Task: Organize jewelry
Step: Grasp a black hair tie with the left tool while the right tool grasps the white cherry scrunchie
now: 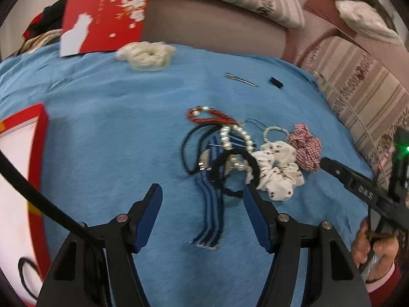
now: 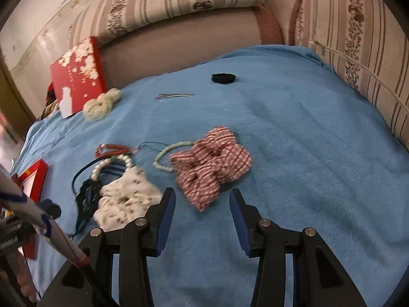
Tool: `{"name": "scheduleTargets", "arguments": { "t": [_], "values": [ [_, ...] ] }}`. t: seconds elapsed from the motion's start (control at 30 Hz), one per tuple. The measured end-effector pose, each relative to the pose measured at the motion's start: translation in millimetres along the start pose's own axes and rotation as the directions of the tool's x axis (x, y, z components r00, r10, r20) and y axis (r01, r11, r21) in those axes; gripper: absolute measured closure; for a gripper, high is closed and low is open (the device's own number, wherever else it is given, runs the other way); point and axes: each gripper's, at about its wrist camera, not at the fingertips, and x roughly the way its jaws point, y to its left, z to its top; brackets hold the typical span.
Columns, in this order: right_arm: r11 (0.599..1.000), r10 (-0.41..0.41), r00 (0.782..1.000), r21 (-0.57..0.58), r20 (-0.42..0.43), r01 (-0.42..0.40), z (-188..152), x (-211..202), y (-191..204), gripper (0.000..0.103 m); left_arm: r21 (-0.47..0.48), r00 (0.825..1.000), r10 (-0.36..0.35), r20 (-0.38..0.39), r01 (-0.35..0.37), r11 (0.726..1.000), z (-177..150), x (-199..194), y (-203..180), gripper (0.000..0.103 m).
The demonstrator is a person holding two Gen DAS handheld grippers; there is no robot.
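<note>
A pile of jewelry and hair ties lies on the blue cloth (image 1: 102,128): a red bead bracelet (image 1: 209,117), a pearl bracelet (image 1: 235,138), a blue striped strap (image 1: 209,204), a black hair tie (image 1: 237,171), a white scrunchie (image 1: 278,174) and a red checked scrunchie (image 1: 305,147). My left gripper (image 1: 203,192) is open, just short of the strap and black tie. My right gripper (image 2: 202,197) is open, just short of the red checked scrunchie (image 2: 212,163). The white scrunchie (image 2: 125,197) lies to its left.
An open red box (image 1: 41,153) lies at the left edge with a black hair tie (image 1: 25,276) inside. Its red lid (image 1: 102,18) leans at the back beside a cream scrunchie (image 1: 148,56). A metal hair clip (image 1: 241,79) and a small black item (image 1: 276,81) lie farther back. Striped sofa cushions (image 2: 358,51) border the cloth.
</note>
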Motion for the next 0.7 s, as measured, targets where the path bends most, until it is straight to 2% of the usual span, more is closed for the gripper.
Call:
{"name": "scheduleTargets", "arguments": {
  "t": [0.13, 0.27, 0.33, 0.37, 0.4, 0.47, 0.53, 0.63, 0.7],
  "values": [
    [1.000, 0.009, 1.000, 0.029, 0.009, -0.009, 2.8, 2.4, -6.8, 0.055, 0.040, 0.999, -0.043, 0.022, 0.042, 0.998, 1.5, 0.6, -15.1, 0.043],
    [0.997, 0.072, 0.997, 0.033, 0.027, -0.073, 3.5, -3.0, -4.1, 0.055, 0.115, 0.995, -0.100, 0.014, 0.098, 0.989, 0.5, 4.5, -33.0, 0.044],
    [0.993, 0.120, 0.992, 0.009, 0.032, -0.120, 2.6, -5.9, 4.7, 0.055, 0.140, 0.993, -0.116, -0.007, 0.116, 0.983, 0.3, 11.7, -39.4, 0.051],
    [0.990, 0.142, 0.989, -0.001, 0.033, -0.142, 1.9, -6.8, 8.7, 0.055, 0.155, 0.992, -0.124, -0.024, 0.127, 0.980, 0.0, 18.0, -43.2, 0.059],
    [0.986, 0.168, 0.985, -0.012, 0.030, -0.167, 1.4, -7.2, 12.6, 0.055, 0.166, 0.991, -0.131, -0.035, 0.135, 0.977, 0.0, 23.4, -46.1, 0.065],
    [0.972, 0.234, 0.972, -0.025, 0.008, -0.234, 0.3, -4.8, 21.0, 0.055, 0.181, 0.989, -0.133, -0.058, 0.142, 0.973, -0.1, 32.9, -50.0, 0.069],
    [0.955, 0.295, 0.955, -0.009, -0.028, -0.296, -0.6, 2.8, 25.6, 0.056, 0.184, 0.986, -0.148, -0.083, 0.161, 0.970, -0.9, 41.8, -50.7, 0.070],
    [0.941, 0.338, 0.939, 0.027, -0.070, -0.337, -2.2, 16.7, 27.8, 0.056, 0.190, 0.984, -0.143, -0.110, 0.162, 0.968, -2.4, 53.0, -49.9, 0.070],
    [0.941, 0.339, 0.937, 0.051, -0.087, -0.335, -1.9, 26.2, 27.5, 0.056, 0.184, 0.982, -0.141, -0.125, 0.162, 0.969, -2.6, 59.1, -47.4, 0.070]
  ]
}}
